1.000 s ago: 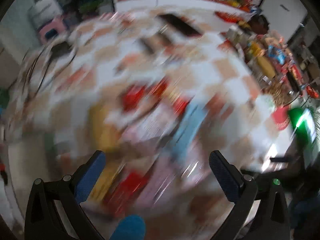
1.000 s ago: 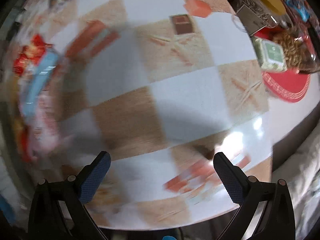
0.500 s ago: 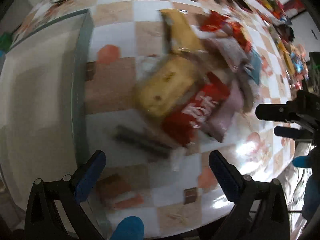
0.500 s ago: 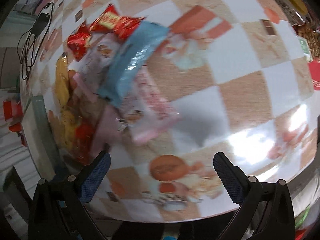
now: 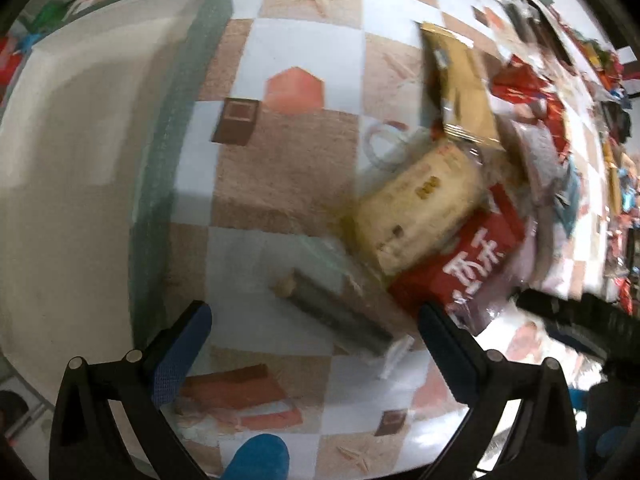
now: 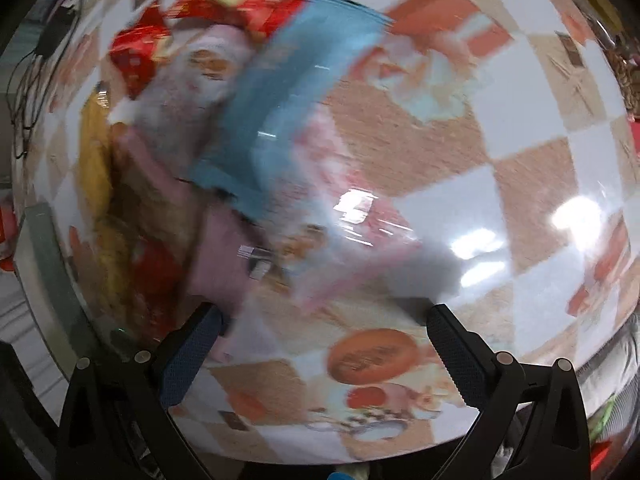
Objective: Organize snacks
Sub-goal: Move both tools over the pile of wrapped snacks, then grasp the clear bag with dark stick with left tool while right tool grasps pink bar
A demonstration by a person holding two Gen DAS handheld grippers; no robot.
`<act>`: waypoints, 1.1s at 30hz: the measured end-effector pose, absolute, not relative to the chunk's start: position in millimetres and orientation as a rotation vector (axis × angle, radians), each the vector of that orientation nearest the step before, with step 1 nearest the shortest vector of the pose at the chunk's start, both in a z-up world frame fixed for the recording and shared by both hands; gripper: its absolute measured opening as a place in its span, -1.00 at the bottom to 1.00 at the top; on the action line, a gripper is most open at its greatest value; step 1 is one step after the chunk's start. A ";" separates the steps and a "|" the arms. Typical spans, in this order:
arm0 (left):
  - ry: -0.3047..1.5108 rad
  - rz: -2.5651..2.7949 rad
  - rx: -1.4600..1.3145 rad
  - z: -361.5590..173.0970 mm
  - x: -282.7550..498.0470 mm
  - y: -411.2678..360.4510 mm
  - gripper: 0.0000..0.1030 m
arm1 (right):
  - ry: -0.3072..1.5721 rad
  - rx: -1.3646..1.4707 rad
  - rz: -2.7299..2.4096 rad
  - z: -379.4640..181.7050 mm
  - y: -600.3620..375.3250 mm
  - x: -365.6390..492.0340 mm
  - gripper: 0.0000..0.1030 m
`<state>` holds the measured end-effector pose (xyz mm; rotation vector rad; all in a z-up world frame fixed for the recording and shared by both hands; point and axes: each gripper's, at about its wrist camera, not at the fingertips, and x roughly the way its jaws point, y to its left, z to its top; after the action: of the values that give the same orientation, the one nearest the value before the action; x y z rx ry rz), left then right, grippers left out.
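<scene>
A heap of snack packets lies on the checkered table. In the left wrist view I see a pale yellow packet (image 5: 420,208), a red packet with white characters (image 5: 464,264), a gold packet (image 5: 460,84) and a dark stick-shaped packet (image 5: 340,312). My left gripper (image 5: 316,332) is open above the dark packet. In the right wrist view a blue packet (image 6: 288,108), a pink packet (image 6: 224,256) and red packets (image 6: 244,4) are blurred. My right gripper (image 6: 324,328) is open just in front of the heap, its left finger close to the pink packet.
The glass table edge (image 5: 160,184) runs down the left, with pale floor beyond it. More goods crowd the far right (image 5: 616,184). The other gripper's black body (image 5: 580,316) shows at the right of the left wrist view.
Both grippers have swung toward the snack heap and come closer to it. The right view moved from bare tablecloth onto the packets. Both stayed open.
</scene>
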<state>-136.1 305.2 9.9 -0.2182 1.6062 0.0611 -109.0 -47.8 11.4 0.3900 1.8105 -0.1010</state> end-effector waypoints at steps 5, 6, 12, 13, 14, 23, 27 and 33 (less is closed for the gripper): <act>1.621 0.070 -0.204 -2.0 -136.5 312.6 1.00 | 1.835 0.400 -0.155 16.5 -79.5 -126.0 1.00; 1.625 0.080 -0.216 -3.3 -136.6 309.0 1.00 | 1.826 0.445 -0.157 20.1 -82.3 -126.1 1.00; 1.619 0.149 -0.123 -3.9 -147.0 294.3 1.00 | 1.761 0.565 -0.087 51.7 -53.3 -98.8 1.00; 1.626 0.149 -0.138 -5.9 -148.5 298.4 1.00 | 1.761 0.573 -0.085 55.2 -46.9 -91.9 1.00; 1.629 0.148 -0.152 -6.9 -151.4 303.0 1.00 | 1.762 0.582 -0.082 54.9 -42.6 -88.4 1.00; 1.620 0.102 -0.078 -6.2 -146.5 291.3 1.00 | 1.790 0.370 -0.131 65.1 23.0 -80.8 1.00; 1.617 0.104 -0.101 -7.3 -152.3 299.6 1.00 | 1.815 0.319 -0.181 64.9 11.2 -103.6 1.00; 1.603 0.100 -0.095 -7.1 -152.6 301.8 1.00 | 1.816 0.295 -0.136 81.3 -6.0 -113.1 1.00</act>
<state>-152.6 301.8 -7.1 -0.0947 1.6027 0.1003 -113.1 -6.0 81.4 0.2951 1.8156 -0.1355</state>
